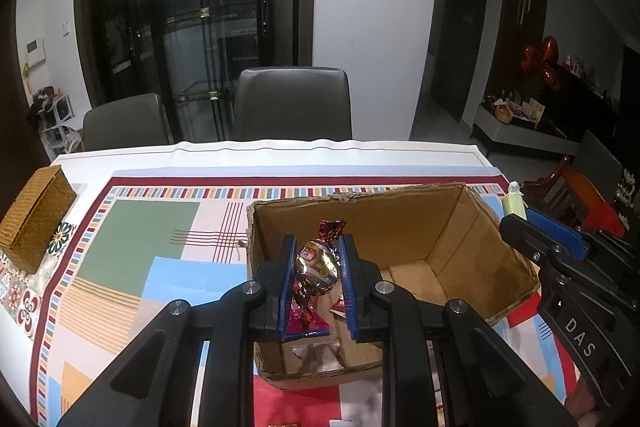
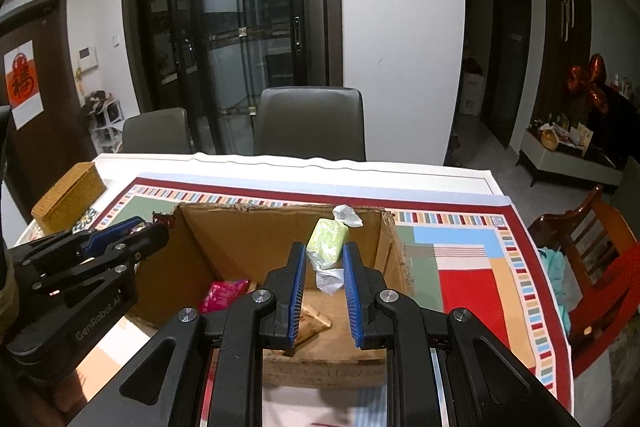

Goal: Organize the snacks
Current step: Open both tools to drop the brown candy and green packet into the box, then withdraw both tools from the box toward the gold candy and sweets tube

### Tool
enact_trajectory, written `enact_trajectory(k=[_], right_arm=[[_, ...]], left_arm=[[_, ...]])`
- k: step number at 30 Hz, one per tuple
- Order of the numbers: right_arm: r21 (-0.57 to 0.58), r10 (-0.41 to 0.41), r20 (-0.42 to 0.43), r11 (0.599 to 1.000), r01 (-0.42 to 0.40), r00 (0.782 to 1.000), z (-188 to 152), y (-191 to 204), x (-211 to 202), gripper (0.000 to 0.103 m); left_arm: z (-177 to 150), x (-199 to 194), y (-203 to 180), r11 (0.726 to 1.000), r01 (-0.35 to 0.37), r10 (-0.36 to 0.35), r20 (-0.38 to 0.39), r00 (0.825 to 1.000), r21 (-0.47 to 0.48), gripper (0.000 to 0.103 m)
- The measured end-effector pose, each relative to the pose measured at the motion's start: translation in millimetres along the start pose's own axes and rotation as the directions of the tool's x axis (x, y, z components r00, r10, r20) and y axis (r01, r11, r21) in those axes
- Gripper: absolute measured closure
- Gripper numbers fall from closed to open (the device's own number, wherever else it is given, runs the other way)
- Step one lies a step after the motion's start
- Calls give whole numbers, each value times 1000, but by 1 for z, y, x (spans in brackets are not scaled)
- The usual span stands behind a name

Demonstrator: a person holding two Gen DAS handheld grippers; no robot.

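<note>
You are holding both tools over the open cardboard box (image 1: 400, 227), which is sitting directly beneath and ahead of your fingers, so the coming move looks like a plain drop rather than a reach. Your left gripper (image 1: 318, 263) is clenching a foil-wrapped candy (image 1: 316, 265) whose long axis is running away from you along the fingers, its twisted red tail pointing toward the far wall of the box. Your right gripper (image 2: 324, 259) is pinching a pale green wrapped sweet (image 2: 327, 243), also lying lengthwise between the pads, above the box's right half. A pink packet (image 2: 224, 293) is already lying on the floor below, probably clear of both drops, though its edges are hidden.
</note>
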State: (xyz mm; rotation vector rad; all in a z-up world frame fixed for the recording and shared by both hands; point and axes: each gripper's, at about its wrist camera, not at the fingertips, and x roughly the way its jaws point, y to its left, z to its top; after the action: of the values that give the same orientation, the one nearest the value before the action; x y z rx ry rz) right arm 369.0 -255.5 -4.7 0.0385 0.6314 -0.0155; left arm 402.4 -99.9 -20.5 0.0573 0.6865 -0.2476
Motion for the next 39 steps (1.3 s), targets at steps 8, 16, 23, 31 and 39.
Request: enact_trajectory(k=[8, 16, 23, 31, 39], right_arm=[[2, -8, 22, 1000, 8, 1000, 1, -3, -4, 39], [7, -32, 27, 999, 32, 999, 0, -6, -11, 30], [5, -51, 46, 999, 51, 998, -2, -5, -25, 27], [1, -59, 70, 998, 59, 996, -5, -2, -43, 27], [3, -56, 86, 998, 56, 995, -7, 0, -57, 27]], left_arm=[[0, -7, 0, 1000, -24, 24, 30, 999, 1, 46], [0, -17, 3, 999, -36, 36, 50, 998, 2, 31], [-4, -29, 6, 999, -46, 46, 62, 997, -4, 27], [-9, -48, 9, 998, -57, 57, 82, 995, -3, 27], [-17, -65, 14, 998, -65, 65, 90, 994, -6, 27]])
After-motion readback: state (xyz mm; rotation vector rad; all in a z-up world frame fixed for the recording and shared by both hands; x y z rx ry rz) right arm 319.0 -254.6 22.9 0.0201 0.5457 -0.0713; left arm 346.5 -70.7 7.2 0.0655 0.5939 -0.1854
